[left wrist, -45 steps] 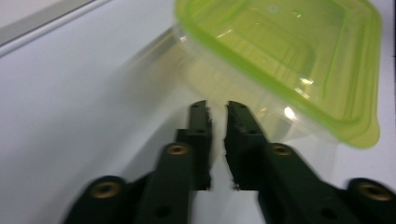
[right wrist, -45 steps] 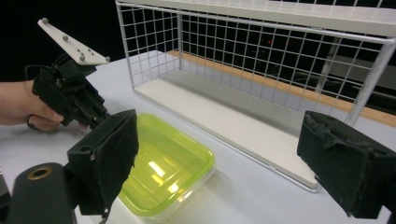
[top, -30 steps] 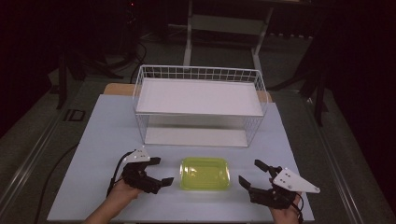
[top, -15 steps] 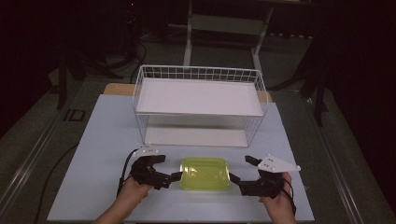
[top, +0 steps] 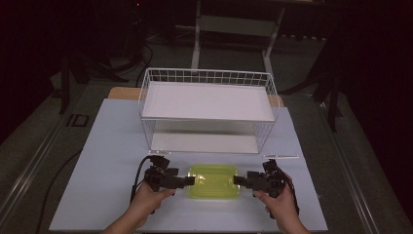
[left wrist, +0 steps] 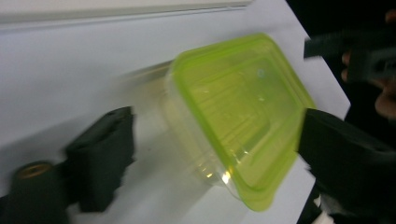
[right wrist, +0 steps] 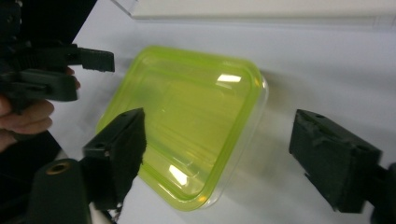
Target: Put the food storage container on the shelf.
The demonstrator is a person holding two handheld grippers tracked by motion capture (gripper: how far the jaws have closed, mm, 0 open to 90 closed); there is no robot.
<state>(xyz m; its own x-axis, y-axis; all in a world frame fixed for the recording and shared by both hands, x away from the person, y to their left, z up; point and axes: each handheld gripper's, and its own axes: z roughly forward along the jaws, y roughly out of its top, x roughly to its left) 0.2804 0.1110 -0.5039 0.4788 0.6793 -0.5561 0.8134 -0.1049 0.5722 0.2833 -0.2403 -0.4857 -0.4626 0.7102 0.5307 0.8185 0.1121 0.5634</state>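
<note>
A clear plastic container with a yellow-green lid [top: 214,181] lies flat on the white table sheet near the front edge. My left gripper [top: 190,181] points at its left end, and my right gripper [top: 238,179] points at its right end. In the left gripper view the container [left wrist: 233,112] lies between the wide-open jaws of the left gripper [left wrist: 217,119], the right jaw close beside its rim. In the right gripper view the right gripper [right wrist: 219,116] is open too, with the container [right wrist: 187,121] between its jaws and nearer the left one. Neither gripper holds anything.
A white wire basket [top: 207,105] with a white shelf panel stands behind the container in the middle of the table. The white sheet [top: 107,161] has bare room left and right of the hands. Dark floor and stand legs surround the table.
Both grippers have moved inward from the sides toward the container. Their open jaws now reach its left and right ends. The container has not moved.
</note>
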